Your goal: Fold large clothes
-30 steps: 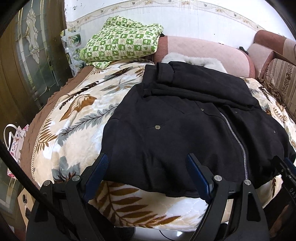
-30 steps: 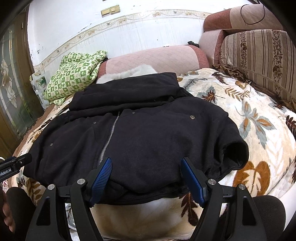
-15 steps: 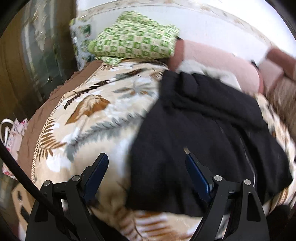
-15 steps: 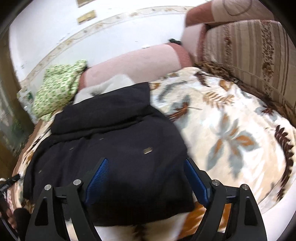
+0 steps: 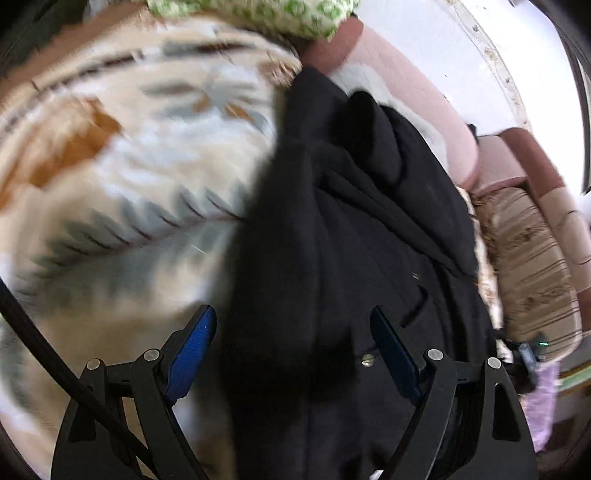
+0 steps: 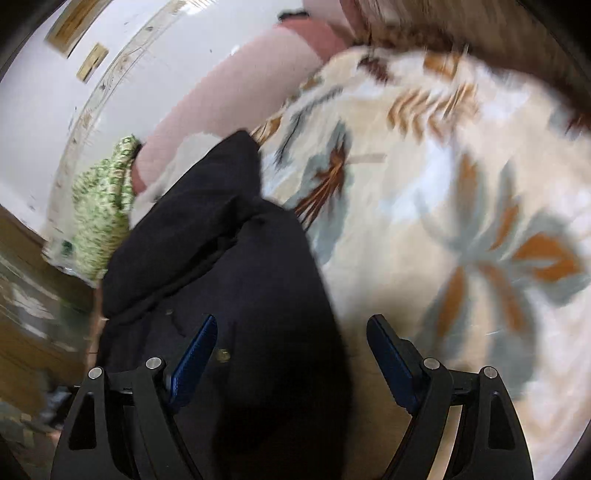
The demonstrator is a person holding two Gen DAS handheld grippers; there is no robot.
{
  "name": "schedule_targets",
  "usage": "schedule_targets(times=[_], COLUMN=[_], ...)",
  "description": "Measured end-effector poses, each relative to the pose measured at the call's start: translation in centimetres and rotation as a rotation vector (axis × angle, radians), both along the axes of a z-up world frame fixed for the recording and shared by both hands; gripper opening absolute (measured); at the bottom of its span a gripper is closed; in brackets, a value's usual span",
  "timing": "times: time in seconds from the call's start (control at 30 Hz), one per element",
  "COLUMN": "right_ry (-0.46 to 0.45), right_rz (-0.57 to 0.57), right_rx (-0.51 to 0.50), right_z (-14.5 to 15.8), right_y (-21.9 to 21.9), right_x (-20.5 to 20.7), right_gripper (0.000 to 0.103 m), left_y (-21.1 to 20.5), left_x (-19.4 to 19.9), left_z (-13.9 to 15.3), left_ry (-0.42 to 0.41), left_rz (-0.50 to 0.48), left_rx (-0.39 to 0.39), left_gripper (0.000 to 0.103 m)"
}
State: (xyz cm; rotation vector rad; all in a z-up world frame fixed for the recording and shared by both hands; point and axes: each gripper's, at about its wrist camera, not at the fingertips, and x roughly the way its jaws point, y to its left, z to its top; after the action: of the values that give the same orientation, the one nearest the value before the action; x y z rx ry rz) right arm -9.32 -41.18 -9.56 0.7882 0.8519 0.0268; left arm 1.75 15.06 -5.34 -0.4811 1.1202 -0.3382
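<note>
Bed covered by a cream blanket point(image 5: 122, 192) with grey and rust leaf print; pink bolster point(image 5: 417, 96) along the white wall at the far side, green checked cloth point(image 5: 258, 14) at 12 o'clock in the left wrist view, striped brown cushion point(image 5: 528, 273) at 3 o'clock. Both views motion-blurred and tilted.

Black jacket point(image 5: 351, 240) lies flat on the blanket, zipped or closed front up, snaps visible. Long axis runs away from both cameras, hem end nearest, collar end toward the bolster.

Left gripper point(image 5: 291, 347): blue pads spread wide, nothing pinched. The jacket's left side edge passes between the pads, running from 6 toward 12 o'clock; bare blanket to 9 o'clock, jacket body to 3 o'clock.

Right gripper point(image 6: 291, 347): pads likewise spread wide, nothing held. In the right wrist view the jacket point(image 6: 229, 280) fills 6 to 11 o'clock; its right side edge runs up between the pads, bare blanket point(image 6: 461, 206) from 1 to 4 o'clock.

Judgement: each gripper is lined up on its own side edge near the hem, mirror-fashion, neither clearly nearer. Contact between pads and fabric cannot be confirmed through the blur. The coming move likely turns on this: edges lie along the finger direction, so closing would pinch across the side seam, ready for a fold toward the collar or inward.
</note>
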Motion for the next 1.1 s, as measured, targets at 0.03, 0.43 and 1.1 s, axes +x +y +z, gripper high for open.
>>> schedule_targets(times=[0.03,0.43,1.1], right_ry=[0.006,-0.002,0.002], right_rz=[0.017,0.201,0.177], right_rx=[0.042,0.349,0.148], right_z=[-0.4,-1.6,-0.4], right_y=[0.1,2.8,9.9], right_x=[0.3,-1.7,-3.1], right_gripper=[0.087,0.088,0.023], left_y=[-0.5,-1.6,-4.5], left_x=[-0.1,-4.0,-4.9], left_z=[-0.6,-0.7,-0.6], left_ry=[0.012,-0.022,0.051], left_rz=[-0.009,-0.125,0.006], left_rx=[-0.033,-0.208,-0.016], left_gripper=[0.084,0.075,0.016])
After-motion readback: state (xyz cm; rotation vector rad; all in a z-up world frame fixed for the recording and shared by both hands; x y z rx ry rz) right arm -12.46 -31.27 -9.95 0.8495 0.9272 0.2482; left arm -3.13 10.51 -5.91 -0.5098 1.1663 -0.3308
